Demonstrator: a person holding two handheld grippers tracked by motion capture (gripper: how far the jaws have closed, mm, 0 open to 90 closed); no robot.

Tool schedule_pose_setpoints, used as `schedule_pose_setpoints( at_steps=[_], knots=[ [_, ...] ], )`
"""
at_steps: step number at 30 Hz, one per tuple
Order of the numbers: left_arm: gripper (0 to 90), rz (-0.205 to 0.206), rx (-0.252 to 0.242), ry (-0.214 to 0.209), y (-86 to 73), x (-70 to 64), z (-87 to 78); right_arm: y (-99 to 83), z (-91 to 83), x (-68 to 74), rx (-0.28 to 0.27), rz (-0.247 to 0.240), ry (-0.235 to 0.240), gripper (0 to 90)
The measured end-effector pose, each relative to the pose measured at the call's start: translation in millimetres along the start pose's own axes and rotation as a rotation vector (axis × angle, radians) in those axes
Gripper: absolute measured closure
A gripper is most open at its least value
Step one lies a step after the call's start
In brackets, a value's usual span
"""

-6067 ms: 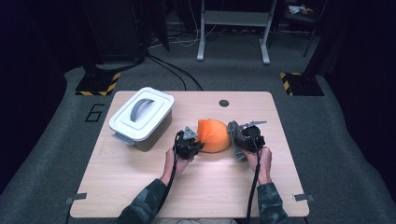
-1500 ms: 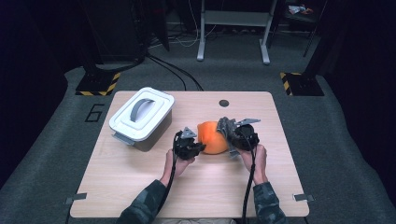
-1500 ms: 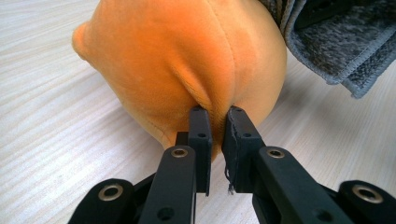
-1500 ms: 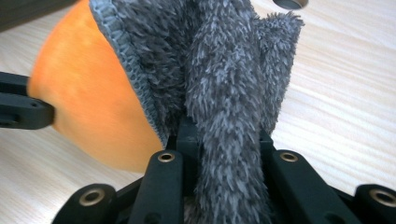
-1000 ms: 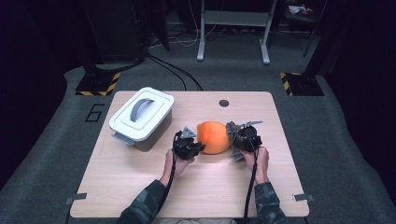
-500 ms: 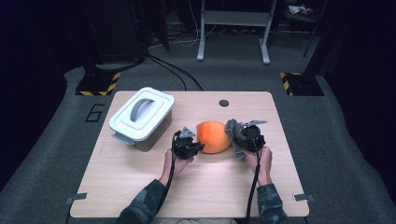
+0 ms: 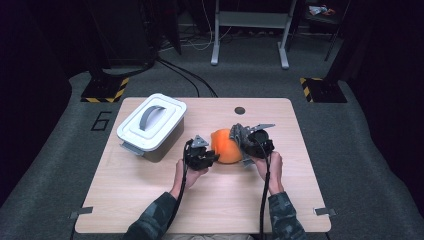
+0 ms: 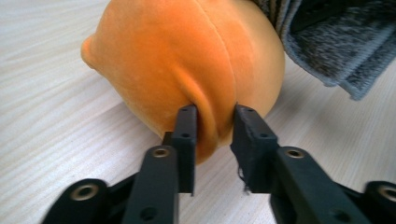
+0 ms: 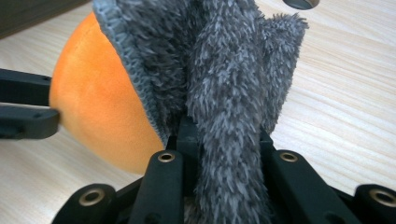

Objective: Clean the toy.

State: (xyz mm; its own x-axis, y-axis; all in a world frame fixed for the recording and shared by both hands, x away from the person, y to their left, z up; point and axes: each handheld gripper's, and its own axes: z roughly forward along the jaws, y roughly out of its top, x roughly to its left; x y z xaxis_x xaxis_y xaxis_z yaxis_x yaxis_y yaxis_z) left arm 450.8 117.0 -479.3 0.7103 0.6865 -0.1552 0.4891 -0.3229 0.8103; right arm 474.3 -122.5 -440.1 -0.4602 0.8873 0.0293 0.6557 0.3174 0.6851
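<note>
- Dim room, pale wood table (image 7: 150,200).
- The orange plush (image 7: 226,146) sits mid-table; my left claw (image 8: 214,126) pinches a fold of it, my right claw (image 9: 219,135) clamps a grey cloth (image 9: 224,70) against its right side.
- The fold could slip out if I rub hard.
- A lidded white box (image 7: 151,125) stands far left, clear of my way.

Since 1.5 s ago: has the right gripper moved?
Yes. The right gripper, shut on the grey cloth, shifted right, away from the white bin.
</note>
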Motion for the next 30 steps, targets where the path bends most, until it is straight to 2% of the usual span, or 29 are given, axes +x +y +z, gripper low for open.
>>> schedule_pose_setpoints(
  at_steps=[4, 7, 8, 10, 12, 16, 20, 23, 27, 30],
  knots=[
    [50.3, 0.017, 0.029, 0.046, -2.0, -1.8, 3.1, 0.8, 2.2, -2.1, 0.0, 0.009, 0.0, 73.7],
    [47.3, 0.018, 0.051, 0.06, -4.3, -3.4, 8.4, 1.8, 3.0, -3.2, 0.004, 0.015, 0.004, 73.7],
    [48.2, 0.033, 0.052, 0.071, -4.6, -3.5, 10.0, 2.1, 2.9, -3.4, 0.005, 0.021, 0.002, 73.7],
    [52.6, 0.037, 0.044, 0.08, -4.4, -4.5, 12.5, 2.1, 3.1, -3.2, 0.004, 0.014, 0.003, 73.7],
    [62.6, 0.05, 0.048, 0.093, -4.3, -5.6, 14.3, 1.7, 2.6, -2.0, 0.003, 0.013, -0.003, 73.7],
    [75.0, 0.041, 0.045, 0.092, -5.4, -3.3, 16.8, -0.1, 1.9, -2.5, -0.01, 0.019, 0.013, 73.7],
    [78.0, 0.053, 0.037, 0.091, -4.3, -4.8, 13.9, -0.9, -4.1, -2.3, -0.03, 0.027, 0.015, 73.7],
    [79.1, 0.046, 0.024, 0.083, -3.9, -3.5, 12.4, -0.2, -10.7, -0.4, -0.051, 0.036, 0.018, 73.7],
    [79.9, 0.05, 0.018, 0.074, -2.5, -4.5, 8.7, 5.6, -20.3, 8.7, -0.08, -0.003, 0.02, 73.7],
    [80.1, 0.067, 0.014, 0.071, -1.3, -5.5, 7.4, 12.4, -25.7, 20.5, -0.1, -0.039, 0.045, 73.7]
  ],
)
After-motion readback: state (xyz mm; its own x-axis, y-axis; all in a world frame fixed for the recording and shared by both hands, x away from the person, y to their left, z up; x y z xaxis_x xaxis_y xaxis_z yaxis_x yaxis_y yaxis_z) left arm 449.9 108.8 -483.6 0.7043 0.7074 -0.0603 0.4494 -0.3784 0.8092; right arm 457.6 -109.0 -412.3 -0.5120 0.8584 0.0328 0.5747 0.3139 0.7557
